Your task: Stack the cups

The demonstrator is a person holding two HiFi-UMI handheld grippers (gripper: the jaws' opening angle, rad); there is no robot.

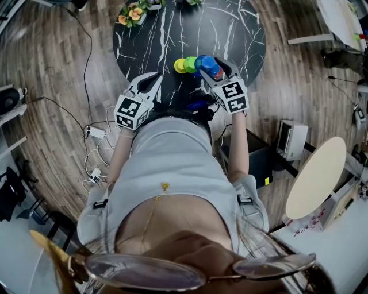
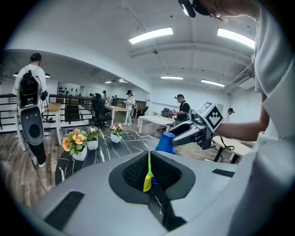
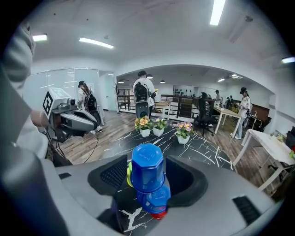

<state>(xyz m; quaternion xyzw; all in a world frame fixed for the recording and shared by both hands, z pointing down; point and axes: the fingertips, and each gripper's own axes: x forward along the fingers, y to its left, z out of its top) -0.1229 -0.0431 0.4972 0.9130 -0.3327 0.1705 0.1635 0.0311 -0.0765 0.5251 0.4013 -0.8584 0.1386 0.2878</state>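
Note:
On the round black marble table (image 1: 230, 28), a yellow cup (image 1: 179, 66) and a green cup (image 1: 190, 63) sit side by side near the front edge. Just right of them an upturned blue cup (image 3: 146, 168) tops a short stack with another blue cup (image 3: 156, 199) and a red one (image 3: 158, 215) under it. My right gripper (image 3: 147, 179) stands open around the top blue cup (image 1: 204, 61), with a gap at the pads. My left gripper (image 1: 150, 80) is shut and holds nothing, left of the cups; a sliver of the yellow cup (image 2: 147, 180) shows past its closed jaws.
Small pots of flowers (image 1: 131, 12) stand at the table's far left edge. Cables and a power strip (image 1: 95, 133) lie on the wooden floor to the left. A round beige tabletop (image 1: 316, 178) and white boxes stand at the right. People move about in the background.

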